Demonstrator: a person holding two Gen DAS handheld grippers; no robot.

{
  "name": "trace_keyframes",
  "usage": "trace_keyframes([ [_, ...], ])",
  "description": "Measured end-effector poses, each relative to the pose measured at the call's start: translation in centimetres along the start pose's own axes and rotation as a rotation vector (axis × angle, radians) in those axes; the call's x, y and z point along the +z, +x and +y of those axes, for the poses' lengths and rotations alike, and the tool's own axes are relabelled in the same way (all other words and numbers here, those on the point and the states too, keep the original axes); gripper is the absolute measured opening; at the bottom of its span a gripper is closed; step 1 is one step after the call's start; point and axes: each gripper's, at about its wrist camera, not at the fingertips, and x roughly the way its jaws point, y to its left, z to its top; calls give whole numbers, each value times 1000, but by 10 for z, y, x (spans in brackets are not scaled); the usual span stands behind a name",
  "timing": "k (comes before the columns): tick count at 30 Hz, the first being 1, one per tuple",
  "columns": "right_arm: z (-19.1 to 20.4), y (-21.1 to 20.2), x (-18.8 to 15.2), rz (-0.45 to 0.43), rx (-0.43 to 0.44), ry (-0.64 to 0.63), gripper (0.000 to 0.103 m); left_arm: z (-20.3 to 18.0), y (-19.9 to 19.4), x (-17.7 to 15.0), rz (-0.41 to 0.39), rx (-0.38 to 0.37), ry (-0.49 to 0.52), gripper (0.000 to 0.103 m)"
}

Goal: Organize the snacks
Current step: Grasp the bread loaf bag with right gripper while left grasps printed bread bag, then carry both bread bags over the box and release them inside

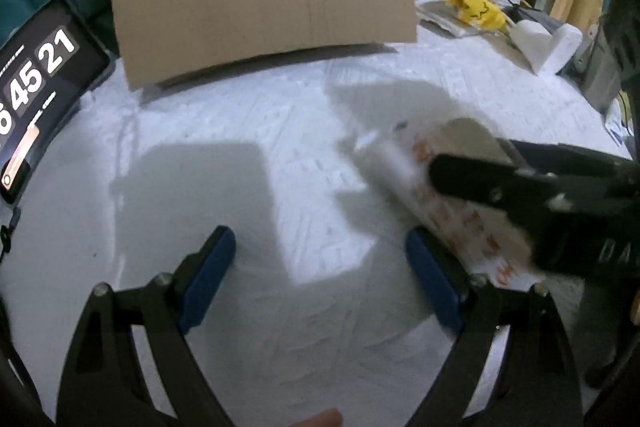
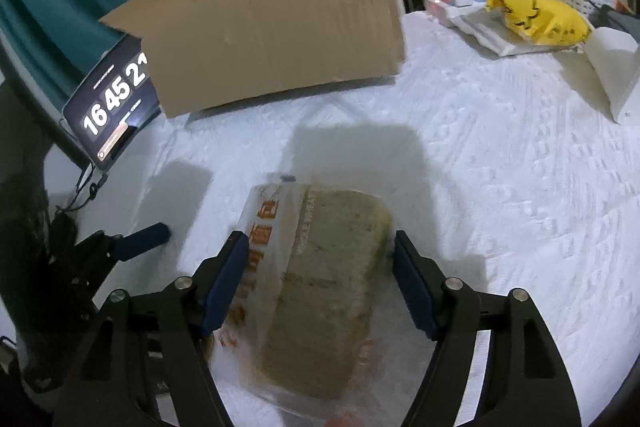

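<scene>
Bread pack [image 2: 320, 279] first: it's lying flat on the white textured counter [image 2: 500, 187], in front of the big open cardboard box [image 2: 272, 39], which is probably where it ends up. It looks light and squashy, a loaf of brown slices inside thin crinkly plastic, so it'll dent if you clamp hard and the film could slide on the pads. I'd take it across the short width around the middle, gently, not by the loose end of the bag.

Looks-wise: clear wrapper, white band down one side with orange lettering, "WHOLE WHEAT" printed along it.

Your right tongs [image 2: 318, 279] straddle the loaf, jaws apart. The left pad looks right up against the wrapper and the right pad shows a gap, so no real squeeze yet. Your left tongs [image 1: 320, 279] are wide open over bare counter just beside the pack, holding nothing.
</scene>
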Motion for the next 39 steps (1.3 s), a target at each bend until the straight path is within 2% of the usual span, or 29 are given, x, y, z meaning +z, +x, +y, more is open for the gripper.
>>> trace_keyframes([
  [4, 7, 2, 0, -7, -2, -11, 69, 0, -1, -1, 0, -2, -9, 88],
  [9, 9, 0, 1, -37, -29, -50, 47, 0, 0, -2, 0, 0, -10, 88],
  [11, 11, -2, 1, -51, -46, -73, 43, 1, 0, -2, 2, -2, -12, 87],
  [15, 10, -8, 6, -65, -49, -103, 28, 6, -3, 0, 11, -20, -12, 88],
  [18, 12, -17, 14, -80, -45, -127, 23, 12, -12, 5, -14, -23, -28, 88],
  [28, 25, -46, 45, -166, -56, -188, 20, 42, -44, 30, -126, -7, -87, 89],
  [39, 31, -80, 104, -300, -64, -216, 19, 74, -79, 76, -272, 31, -106, 89],
])
